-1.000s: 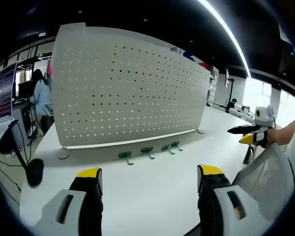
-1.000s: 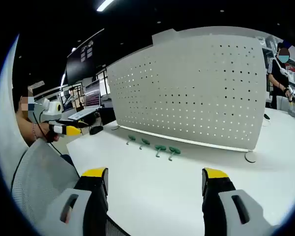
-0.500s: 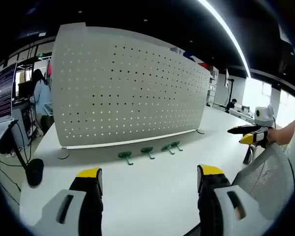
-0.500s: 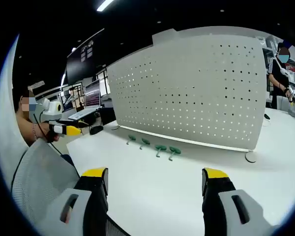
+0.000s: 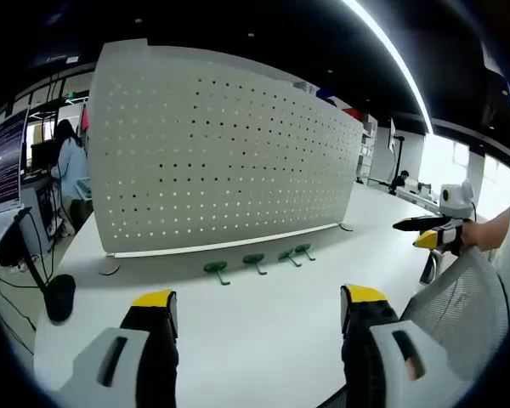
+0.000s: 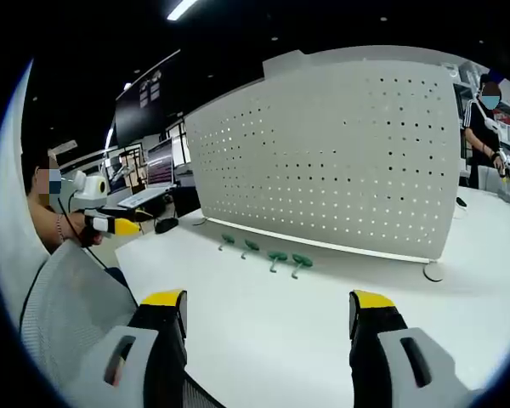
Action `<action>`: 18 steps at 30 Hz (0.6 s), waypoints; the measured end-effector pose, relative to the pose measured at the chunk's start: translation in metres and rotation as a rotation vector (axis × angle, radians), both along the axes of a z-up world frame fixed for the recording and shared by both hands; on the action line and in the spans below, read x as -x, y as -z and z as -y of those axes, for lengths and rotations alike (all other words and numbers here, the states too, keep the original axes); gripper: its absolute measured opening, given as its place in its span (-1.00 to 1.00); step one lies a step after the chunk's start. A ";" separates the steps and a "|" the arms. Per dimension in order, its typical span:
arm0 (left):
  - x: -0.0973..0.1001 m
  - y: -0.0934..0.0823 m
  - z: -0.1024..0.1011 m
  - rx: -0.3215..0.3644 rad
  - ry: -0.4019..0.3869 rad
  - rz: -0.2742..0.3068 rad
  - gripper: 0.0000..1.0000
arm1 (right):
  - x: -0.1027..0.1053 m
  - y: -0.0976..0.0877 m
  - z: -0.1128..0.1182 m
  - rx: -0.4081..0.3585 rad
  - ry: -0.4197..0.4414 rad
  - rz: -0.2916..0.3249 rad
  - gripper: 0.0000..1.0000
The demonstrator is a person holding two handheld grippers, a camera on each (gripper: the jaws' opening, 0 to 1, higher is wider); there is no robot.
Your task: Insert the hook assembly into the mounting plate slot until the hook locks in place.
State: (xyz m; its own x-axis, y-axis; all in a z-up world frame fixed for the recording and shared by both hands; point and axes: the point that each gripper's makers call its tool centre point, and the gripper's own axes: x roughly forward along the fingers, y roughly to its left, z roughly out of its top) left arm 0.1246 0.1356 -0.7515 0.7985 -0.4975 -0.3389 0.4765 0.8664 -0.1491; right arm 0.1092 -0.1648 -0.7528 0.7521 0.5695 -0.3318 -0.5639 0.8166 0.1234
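Across the white table (image 5: 263, 323), left gripper view, four green hooks (image 5: 217, 270) lie in a row at centre frame, just before the foot of the upright perforated mounting plate (image 5: 221, 161). At bottom frame the left gripper (image 5: 259, 299) has its jaws spread wide, holding nothing. At the right edge the right gripper (image 5: 429, 231) hovers by a mesh chair back (image 5: 459, 306); its own view shows those jaws (image 6: 268, 299) parted and empty, hooks (image 6: 276, 257) mid-frame.

White counter (image 5: 263, 331) surface. Above it, dark ceiling with a strip light (image 5: 391, 55). Beyond the counter's left end, monitors (image 5: 0, 161); bright windows (image 5: 446, 161) to its right.
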 end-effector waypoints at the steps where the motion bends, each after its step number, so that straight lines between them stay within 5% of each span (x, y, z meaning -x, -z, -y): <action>1: 0.000 0.000 0.000 0.000 0.001 -0.001 0.62 | 0.000 0.000 0.000 -0.001 0.000 0.000 0.51; 18: 0.003 0.002 0.004 0.005 0.026 -0.015 0.61 | 0.001 -0.001 0.000 0.004 -0.002 -0.006 0.51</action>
